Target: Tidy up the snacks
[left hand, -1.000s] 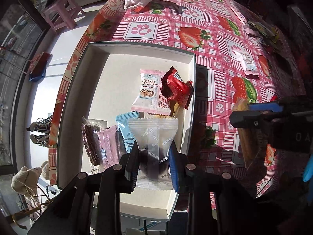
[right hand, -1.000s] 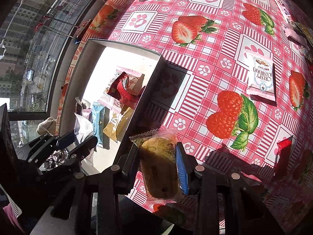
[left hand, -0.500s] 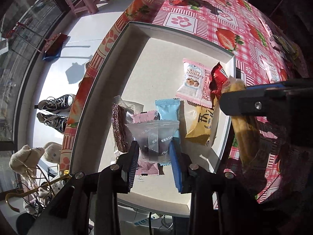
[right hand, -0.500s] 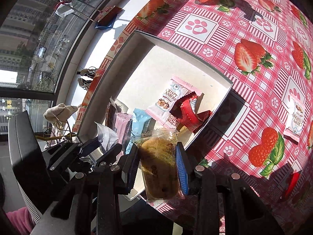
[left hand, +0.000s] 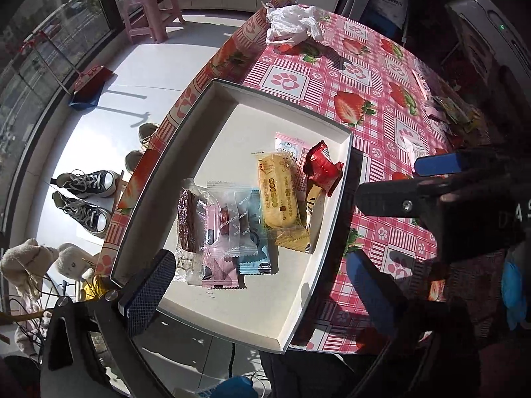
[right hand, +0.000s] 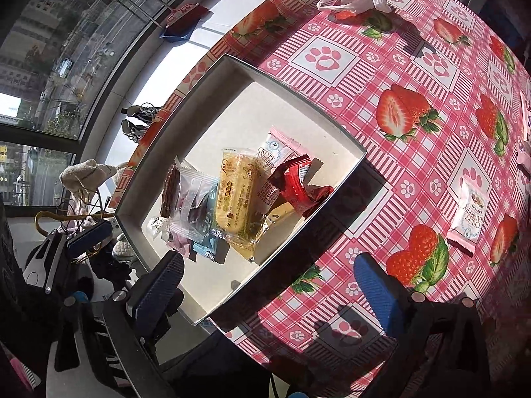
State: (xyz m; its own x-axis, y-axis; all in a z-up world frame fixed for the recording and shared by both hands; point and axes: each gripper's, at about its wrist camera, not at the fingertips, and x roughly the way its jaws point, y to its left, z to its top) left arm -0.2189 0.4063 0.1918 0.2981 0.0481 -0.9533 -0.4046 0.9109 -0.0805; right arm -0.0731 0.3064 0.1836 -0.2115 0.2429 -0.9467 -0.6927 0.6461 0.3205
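A white box [left hand: 229, 106] [right hand: 232, 66] sits at the table's edge and holds several snack packets. A yellow cake packet [left hand: 278, 195] [right hand: 236, 195] lies on top in the middle. A clear packet with a dark sweet [left hand: 236, 220] [right hand: 190, 204] lies left of it, over pink and blue packets. A red wrapper [left hand: 322, 167] [right hand: 298, 184] and a Crispy Cranberry packet [left hand: 289, 147] [right hand: 277, 149] lie at the box's right. My left gripper [left hand: 262, 285] is open and empty above the box's near end. My right gripper [right hand: 268, 285] is open and empty above the box's near corner.
Another Crispy Cranberry packet [right hand: 469, 212] lies on the strawberry tablecloth [right hand: 415, 76] to the right. A crumpled white plastic bag [left hand: 290, 23] sits at the far edge. More wrappers [left hand: 451, 111] lie far right. Shoes [left hand: 84, 195] and a pink stool [left hand: 149, 10] stand on the floor.
Both grippers opened and pulled back. The clear packet dropped from the left gripper and the yellow cake packet from the right; both now lie in the box.
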